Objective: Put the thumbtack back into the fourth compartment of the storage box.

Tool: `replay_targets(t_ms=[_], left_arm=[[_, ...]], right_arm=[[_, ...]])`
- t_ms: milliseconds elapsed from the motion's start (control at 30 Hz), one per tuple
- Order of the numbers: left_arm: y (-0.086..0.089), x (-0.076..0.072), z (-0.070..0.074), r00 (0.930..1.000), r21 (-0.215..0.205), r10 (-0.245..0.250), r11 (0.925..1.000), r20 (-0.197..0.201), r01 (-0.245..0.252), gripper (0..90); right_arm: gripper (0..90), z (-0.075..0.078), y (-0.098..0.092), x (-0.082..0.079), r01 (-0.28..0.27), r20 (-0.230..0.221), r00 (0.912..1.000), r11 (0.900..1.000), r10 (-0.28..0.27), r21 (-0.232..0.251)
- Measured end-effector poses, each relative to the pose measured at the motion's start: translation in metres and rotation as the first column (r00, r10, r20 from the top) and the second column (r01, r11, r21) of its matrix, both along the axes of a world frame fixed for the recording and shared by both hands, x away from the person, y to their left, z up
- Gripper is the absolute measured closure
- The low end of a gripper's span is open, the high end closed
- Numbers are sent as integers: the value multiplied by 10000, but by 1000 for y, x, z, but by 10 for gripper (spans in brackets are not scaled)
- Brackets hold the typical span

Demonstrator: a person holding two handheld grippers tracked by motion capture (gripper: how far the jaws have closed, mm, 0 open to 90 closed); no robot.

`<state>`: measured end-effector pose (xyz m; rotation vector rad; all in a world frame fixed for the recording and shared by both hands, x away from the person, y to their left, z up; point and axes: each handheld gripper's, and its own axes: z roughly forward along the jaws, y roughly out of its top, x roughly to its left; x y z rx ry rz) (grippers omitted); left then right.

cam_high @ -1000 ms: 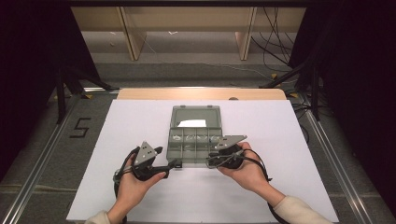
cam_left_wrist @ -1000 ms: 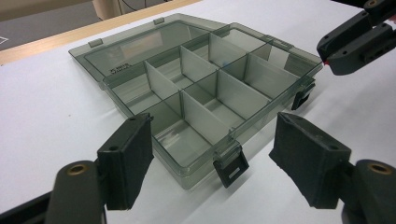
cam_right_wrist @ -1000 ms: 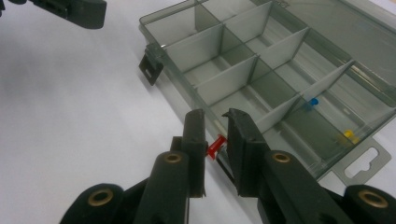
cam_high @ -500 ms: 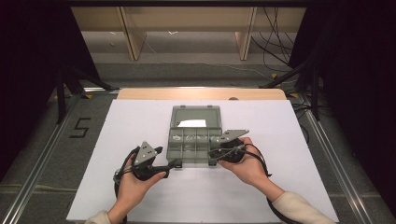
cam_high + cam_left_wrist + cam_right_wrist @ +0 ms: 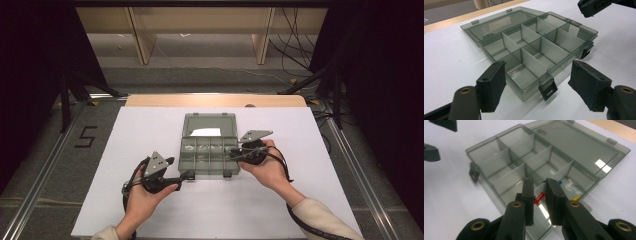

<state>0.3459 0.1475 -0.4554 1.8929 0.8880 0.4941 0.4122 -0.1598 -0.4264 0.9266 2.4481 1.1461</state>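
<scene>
Right gripper [image 5: 539,191] pinching red pushpin [image 5: 539,198], seemingly, over organizer box [image 5: 506,157]; left gripper [image 5: 537,80] spread.

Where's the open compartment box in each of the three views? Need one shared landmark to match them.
High view: the compartment box lies mid-table, between both grippers.
Left gripper view: it spans the centre, beyond the open jaws.
Right gripper view: it runs from upper left to lower centre, behind the jaws.
Shared landmark: its flat open lid.
</scene>
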Motion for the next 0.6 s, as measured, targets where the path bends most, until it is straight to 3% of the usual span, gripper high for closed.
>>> replay_targets(t_ms=[33,67,367,567,600], left_arm=[[1,1,0,9999,103,-83,9999,119,82,283],[0,1,0,9999,60,-50,10000,89,49,283],[1,1,1,9999,56,-42,10000,121,42,283],[0,0,1,10000,12,41,10000,63,-41,284],[0,0,1,10000,24,37,10000,61,-37,284]], right_arm=[[784,2,-1,1,-4,-193,9998,10000,3,-55],[784,2,-1,3,108,-50,9999,9999,-108,29],[784,2,-1,17,430,-274,9987,9991,-430,24],[784,-4,2,26,681,-21,9977,9977,-681,-17],[784,-3,2,28,712,-205,9972,9975,-713,-40]])
